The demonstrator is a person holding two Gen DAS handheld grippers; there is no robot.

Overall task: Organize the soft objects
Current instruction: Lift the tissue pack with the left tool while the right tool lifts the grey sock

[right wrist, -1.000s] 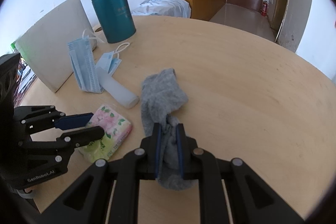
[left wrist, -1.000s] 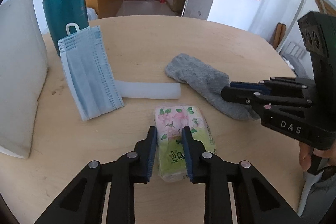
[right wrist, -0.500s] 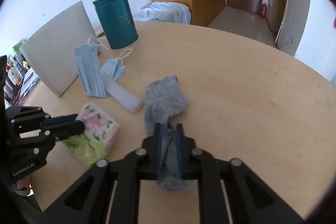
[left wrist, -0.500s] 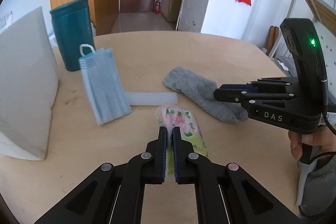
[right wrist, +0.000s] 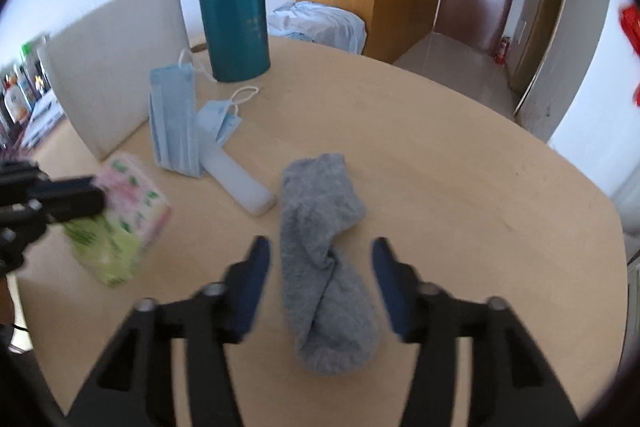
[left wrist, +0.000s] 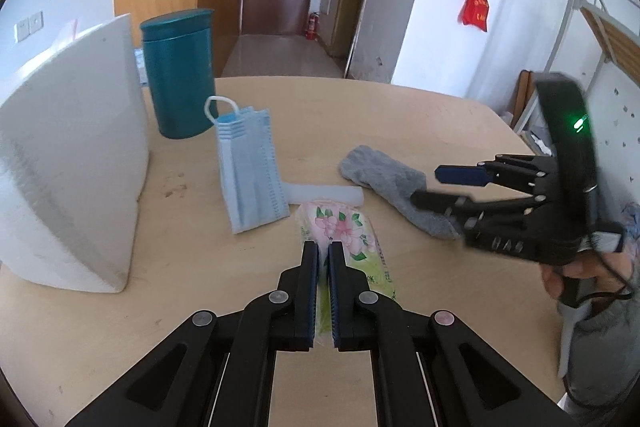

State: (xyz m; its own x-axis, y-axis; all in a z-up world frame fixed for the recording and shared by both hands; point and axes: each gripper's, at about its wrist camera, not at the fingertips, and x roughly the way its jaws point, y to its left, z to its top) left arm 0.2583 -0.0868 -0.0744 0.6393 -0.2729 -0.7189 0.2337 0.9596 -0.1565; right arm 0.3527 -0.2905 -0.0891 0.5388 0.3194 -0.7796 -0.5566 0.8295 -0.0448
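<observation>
My left gripper (left wrist: 323, 251) is shut on a floral pink and green tissue pack (left wrist: 346, 231), pinching it thin and holding it just off the round wooden table (left wrist: 400, 123). The pack also shows in the right wrist view (right wrist: 120, 223), tilted up. My right gripper (right wrist: 320, 247) is open, its fingers on either side of a grey sock (right wrist: 320, 247) that lies flat on the table. The sock also shows in the left wrist view (left wrist: 384, 179). A stack of blue face masks (left wrist: 250, 171) lies nearby.
A white foam board (left wrist: 68, 179) stands at the left. A teal canister (left wrist: 180, 75) stands behind the masks. A white translucent tube (left wrist: 324, 193) lies beside the masks. A loose mask (right wrist: 220, 119) lies near the canister. The table edge runs along the right.
My right gripper has opened and let go of the grey sock, which now lies on the table. My left gripper stays shut on the tissue pack and has lifted it.
</observation>
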